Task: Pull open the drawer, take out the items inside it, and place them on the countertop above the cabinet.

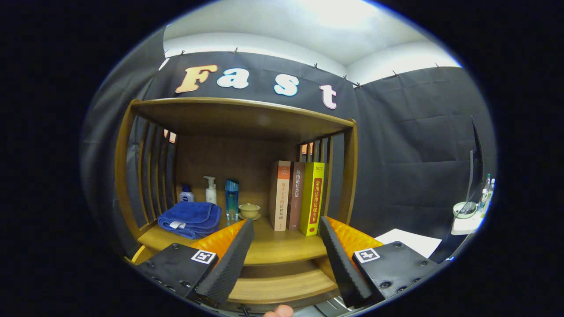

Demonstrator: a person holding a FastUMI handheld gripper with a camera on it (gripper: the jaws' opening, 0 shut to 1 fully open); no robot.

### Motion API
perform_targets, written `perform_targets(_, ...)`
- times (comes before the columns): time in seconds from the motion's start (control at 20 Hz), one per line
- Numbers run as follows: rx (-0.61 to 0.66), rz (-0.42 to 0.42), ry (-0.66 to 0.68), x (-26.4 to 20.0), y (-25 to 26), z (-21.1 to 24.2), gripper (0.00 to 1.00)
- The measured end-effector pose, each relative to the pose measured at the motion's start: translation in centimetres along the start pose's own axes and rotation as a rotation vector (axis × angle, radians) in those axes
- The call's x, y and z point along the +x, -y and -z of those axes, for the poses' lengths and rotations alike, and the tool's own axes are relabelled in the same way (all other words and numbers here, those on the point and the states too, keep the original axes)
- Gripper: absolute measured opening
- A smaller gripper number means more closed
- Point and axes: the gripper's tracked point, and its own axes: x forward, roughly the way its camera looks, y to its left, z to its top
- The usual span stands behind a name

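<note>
While the gripper (286, 253) is hovering with its fingers apart and holding nothing, the countertop (282, 246) is carrying a towel (190, 219), bottles (210, 190), a cup (249, 210) and books (299, 200) — whether any came from the drawer (282, 286) cannot be told. Just below the fingers, that drawer is showing only its wooden top edge — open or closed is not discernible, and its contents are hidden.
</note>
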Motion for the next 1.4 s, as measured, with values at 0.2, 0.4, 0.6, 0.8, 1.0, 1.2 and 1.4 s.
perform_targets(0.2,-0.007,-0.057,0.004,-3.0,-0.9,2.3,0.98)
perform_targets(0.4,-0.013,-0.066,0.044,-5.1,-2.5,2.6,0.98)
perform_targets(0.6,-0.052,-0.08,0.016,-6.6,-3.4,5.7,0.98)
perform_targets(0.8,-0.048,-0.129,0.02,-7.6,-4.3,7.5,0.98)
perform_targets(1.0,-0.011,-0.154,-0.007,-8.4,-4.0,11.1,0.98)
perform_targets(1.2,-0.01,-0.19,-0.004,-8.1,-4.8,13.4,0.98)
perform_targets(1.4,0.006,-0.199,-0.028,-8.4,-4.9,15.7,0.98)
